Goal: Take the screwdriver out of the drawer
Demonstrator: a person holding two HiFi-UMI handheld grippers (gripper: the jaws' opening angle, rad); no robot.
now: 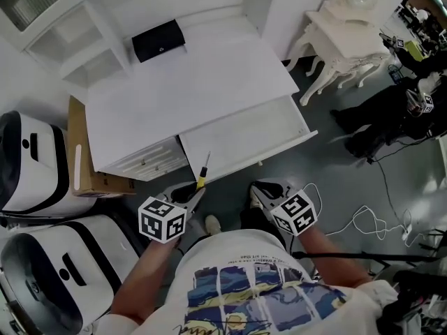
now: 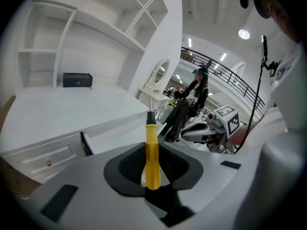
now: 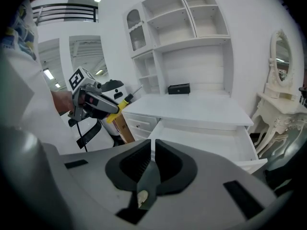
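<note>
The screwdriver (image 1: 202, 179) has a yellow handle and a thin metal shaft, and it points toward the desk. My left gripper (image 1: 198, 190) is shut on that handle, held in the air in front of the open white drawer (image 1: 307, 132). In the left gripper view the yellow handle (image 2: 152, 157) stands upright between the black pads (image 2: 130, 164). My right gripper (image 1: 257, 190) hangs just right of it, in front of the drawer, its jaws a narrow gap apart with nothing between them. The right gripper view shows the left gripper (image 3: 96, 102) with the screwdriver (image 3: 122, 103) beside the desk.
A black box (image 1: 158, 40) sits at the back of the white desk top. Closed small drawers (image 1: 150, 160) and a cardboard box (image 1: 80, 159) are at the desk's left, with white machines (image 1: 35, 159) beyond. An ornate white table (image 1: 349, 33) stands right; cables (image 1: 363, 222) lie on the floor.
</note>
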